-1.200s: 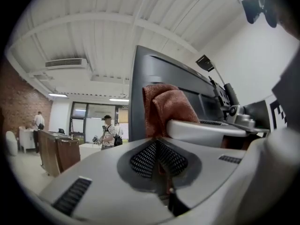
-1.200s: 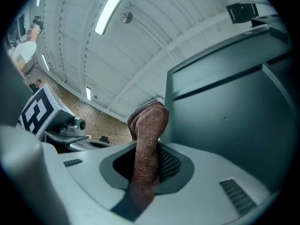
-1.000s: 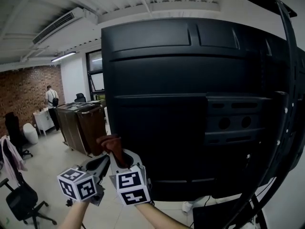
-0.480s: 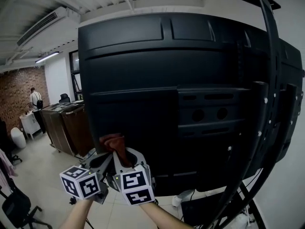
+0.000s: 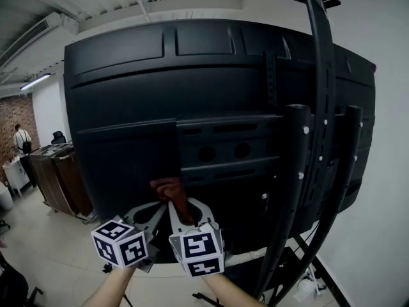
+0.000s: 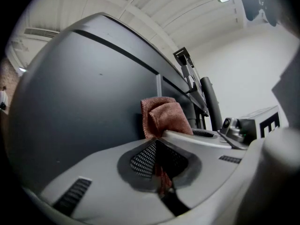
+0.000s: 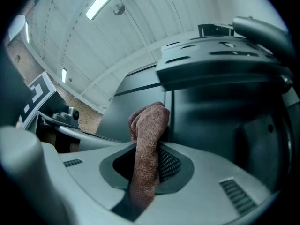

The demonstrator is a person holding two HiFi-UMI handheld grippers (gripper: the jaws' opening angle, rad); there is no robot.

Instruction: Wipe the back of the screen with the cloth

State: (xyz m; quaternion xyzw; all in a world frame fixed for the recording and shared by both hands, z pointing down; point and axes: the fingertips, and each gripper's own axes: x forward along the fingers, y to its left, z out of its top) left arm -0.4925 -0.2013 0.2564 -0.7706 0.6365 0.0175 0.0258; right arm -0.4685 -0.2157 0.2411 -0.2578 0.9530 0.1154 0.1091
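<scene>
Cloth (image 5: 168, 190) sits against the lower back of the screen (image 5: 211, 88), just under the corner of the raised mount panel (image 5: 217, 149). One second ago it was at the screen's left edge. Since then it has travelled inward toward the middle at about the same height. I read this as one low stroke running left to right.

Right gripper (image 7: 149, 146): fingers (image 7: 215, 172) closed on the cloth, a fold running down the gap and a wad standing out past the tips.

Left gripper (image 6: 157, 138): fingers also together, with a thin strip of the same cloth caught in the gap. The wad shows just beyond the tips. The two grippers meet at the cloth, side by side.

Contact: the wad looks pressed to the screen back in both gripper views. I cannot confirm pressure.

Judgement: wiping is under way but early. Only a short band low on the left looks covered. The upper half and the right side behind the stand (image 5: 295, 171) remain.

Risk: ahead on this line are the panel's step and the stand posts, where the cloth could snag. I would ease off slightly over the step.
</scene>
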